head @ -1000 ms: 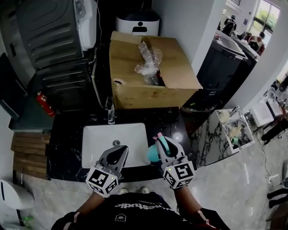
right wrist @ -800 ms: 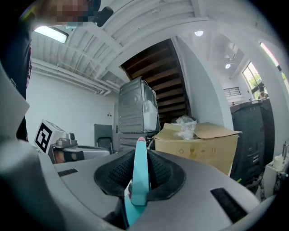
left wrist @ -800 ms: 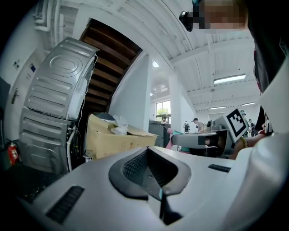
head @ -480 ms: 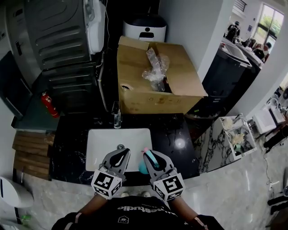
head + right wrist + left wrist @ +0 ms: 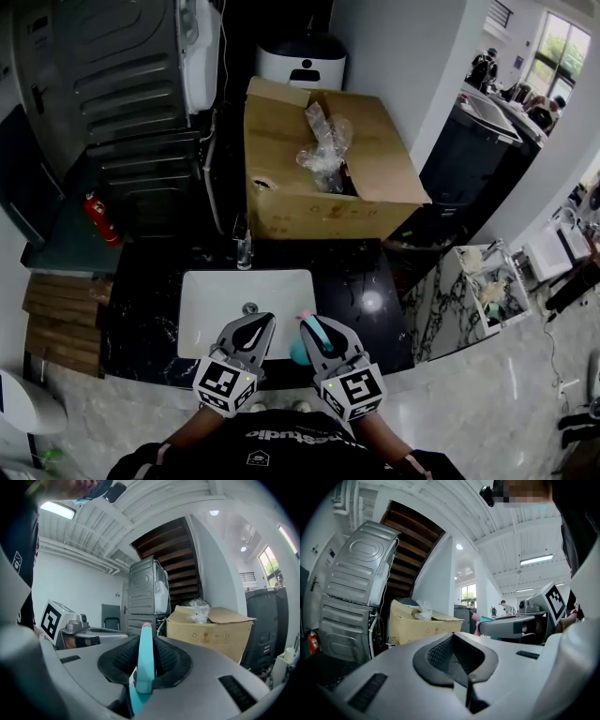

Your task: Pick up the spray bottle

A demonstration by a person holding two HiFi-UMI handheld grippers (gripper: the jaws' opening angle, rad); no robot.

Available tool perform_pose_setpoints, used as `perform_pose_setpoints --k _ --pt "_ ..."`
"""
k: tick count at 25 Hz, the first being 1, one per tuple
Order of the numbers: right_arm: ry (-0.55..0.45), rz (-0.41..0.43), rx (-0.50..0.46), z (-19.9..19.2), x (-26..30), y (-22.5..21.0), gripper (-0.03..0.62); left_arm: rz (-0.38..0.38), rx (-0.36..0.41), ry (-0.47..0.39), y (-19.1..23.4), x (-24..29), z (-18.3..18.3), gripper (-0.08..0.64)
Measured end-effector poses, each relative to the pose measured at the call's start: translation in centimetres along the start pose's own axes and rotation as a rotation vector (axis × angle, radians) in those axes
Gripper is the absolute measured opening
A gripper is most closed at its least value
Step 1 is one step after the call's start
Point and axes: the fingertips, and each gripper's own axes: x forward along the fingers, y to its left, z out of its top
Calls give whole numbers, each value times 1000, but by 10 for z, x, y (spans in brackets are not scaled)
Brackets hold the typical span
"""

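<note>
The spray bottle [image 5: 299, 348] is teal with a pink-tipped head; its body hangs below my right gripper [image 5: 314, 330] over the front right corner of the white sink [image 5: 214, 300]. In the right gripper view the bottle's teal head [image 5: 145, 663] stands clamped between the black pads, so that gripper is shut on it. My left gripper [image 5: 256, 329] sits just left of it over the sink's front edge, its jaws [image 5: 459, 667] pressed together with nothing between them. In the left gripper view the spray bottle [image 5: 483, 619] shows small beside the right gripper.
A black marble counter [image 5: 366, 281] surrounds the sink, with a faucet [image 5: 244, 246] at its back. Behind stands an open cardboard box [image 5: 319, 169] with crumpled plastic, then a washing machine [image 5: 131, 66]. A red fire extinguisher [image 5: 101, 217] is at the left, and shelves [image 5: 487, 291] at the right.
My right gripper has carried the spray bottle leftward and nearer to me, from the counter right of the sink to the sink's front corner. The left gripper has barely moved.
</note>
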Motion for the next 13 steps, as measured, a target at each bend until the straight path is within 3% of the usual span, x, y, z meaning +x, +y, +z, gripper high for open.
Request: perform_pose_setpoints --k 13 --pt "-4 0 8 0 0 -1 94 -14 -6 -5 -3 3 2 15"
